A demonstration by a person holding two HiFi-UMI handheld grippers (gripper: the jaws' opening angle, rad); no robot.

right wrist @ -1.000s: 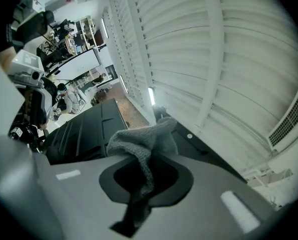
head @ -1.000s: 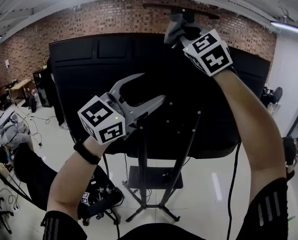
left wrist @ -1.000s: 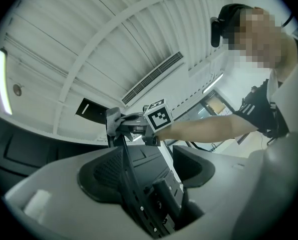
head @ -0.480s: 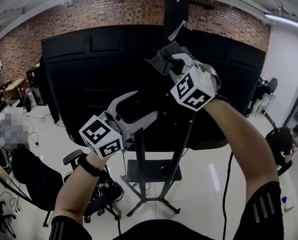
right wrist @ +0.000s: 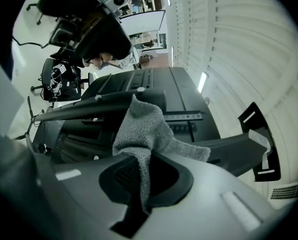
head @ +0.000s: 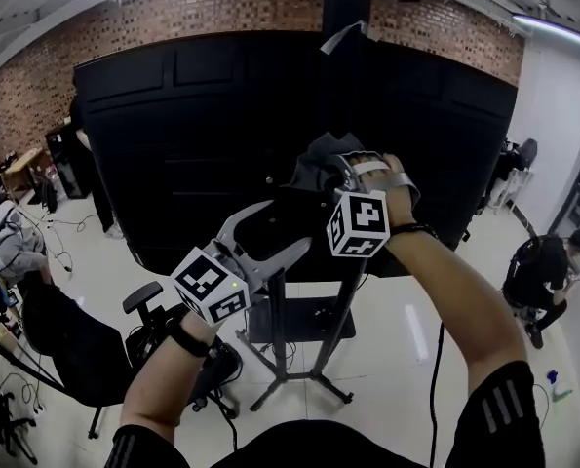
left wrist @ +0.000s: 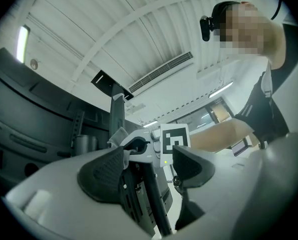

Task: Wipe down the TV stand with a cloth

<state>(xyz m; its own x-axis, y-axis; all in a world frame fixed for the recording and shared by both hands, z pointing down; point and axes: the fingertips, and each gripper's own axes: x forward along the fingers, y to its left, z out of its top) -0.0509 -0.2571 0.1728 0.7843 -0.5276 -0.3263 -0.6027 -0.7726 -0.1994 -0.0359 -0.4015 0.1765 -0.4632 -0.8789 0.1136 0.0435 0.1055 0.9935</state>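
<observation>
Right gripper is clenched on the cloth. In the right gripper view a fold of the grey cloth is pinched between the pads and the rest bunches out ahead of the jaws. The cloth sits on the rear of the TV stand, about mid-height on the black TV back panel, well below the stand's top end and well above its shelf. It looks pressed against the upright bar, but contact can't be confirmed. Key relation, as a judgement: the upright's long axis is vertical and continues straight down from the cloth to the shelf and the feet. The unwiped run therefore lies below the jaws, so the likely stroke goes down along that axis. The right hand is the nearer one, already at the bar. Left gripper is lower and to the left, clear of the stand. Its jaws are spread wide with nothing gripped; only the stand and the other gripper show beyond them.
</observation>
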